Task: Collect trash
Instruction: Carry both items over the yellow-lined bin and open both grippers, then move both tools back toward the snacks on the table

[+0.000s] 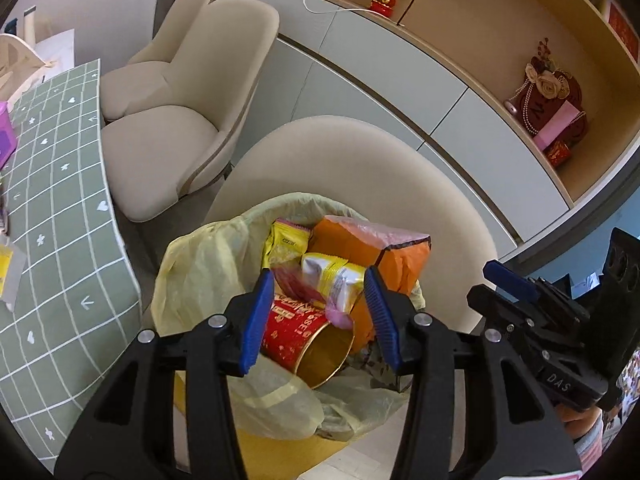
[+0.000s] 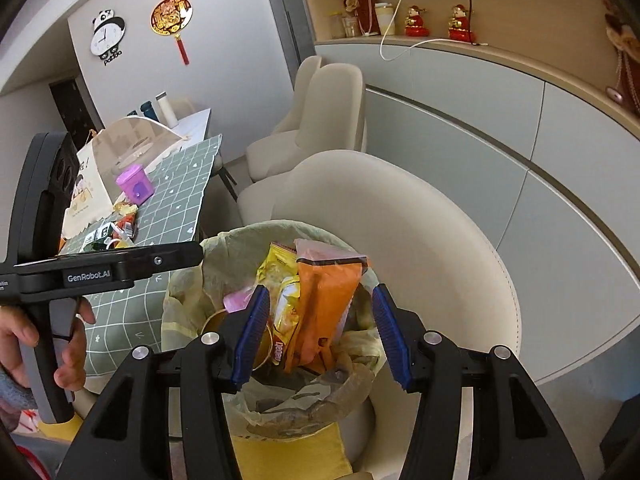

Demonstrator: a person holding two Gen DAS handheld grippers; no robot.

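Left wrist view: the left claw (image 1: 316, 316) is hanging spread over the trash bin (image 1: 192, 280), nothing between its pads. The white-and-yellow wrapper (image 1: 334, 280) seen between the fingers is lying in the bin below, not being pinched. The right claw (image 1: 510, 280) is showing to the right of the bin, spread too as far as I can tell.

Right wrist view: the right claw (image 2: 318, 328) is sitting wide apart above the same bin (image 2: 188, 312), empty.

The bin is carrying a yellow liner and looking close to full: an orange bag (image 1: 360, 240) sticking up at the back, a yellow packet (image 1: 284, 240) left of it, a red tin (image 1: 296, 336) lying on its side at the front, something pink (image 2: 236, 302) tucked beside the tin. The orange bag (image 2: 324, 296) is poking above the rim, so the pile is getting tall.

Progress judgement: a good share of the trash is already sitting in the bin. More is waiting: left of the bin, on the green checked surface (image 2: 176, 200), a cluster of small wrappers (image 2: 120, 228) is lying near a purple box (image 2: 135, 184); whether that box is trash I cannot tell. In the left wrist view a yellowish scrap (image 1: 6, 268) is lying on the surface (image 1: 60, 200) too, left of the bin.

Likely next step: heading back left to the surface for the wrappers. Risk: the bin is overfilling, so new pieces may be sliding off the orange bag.
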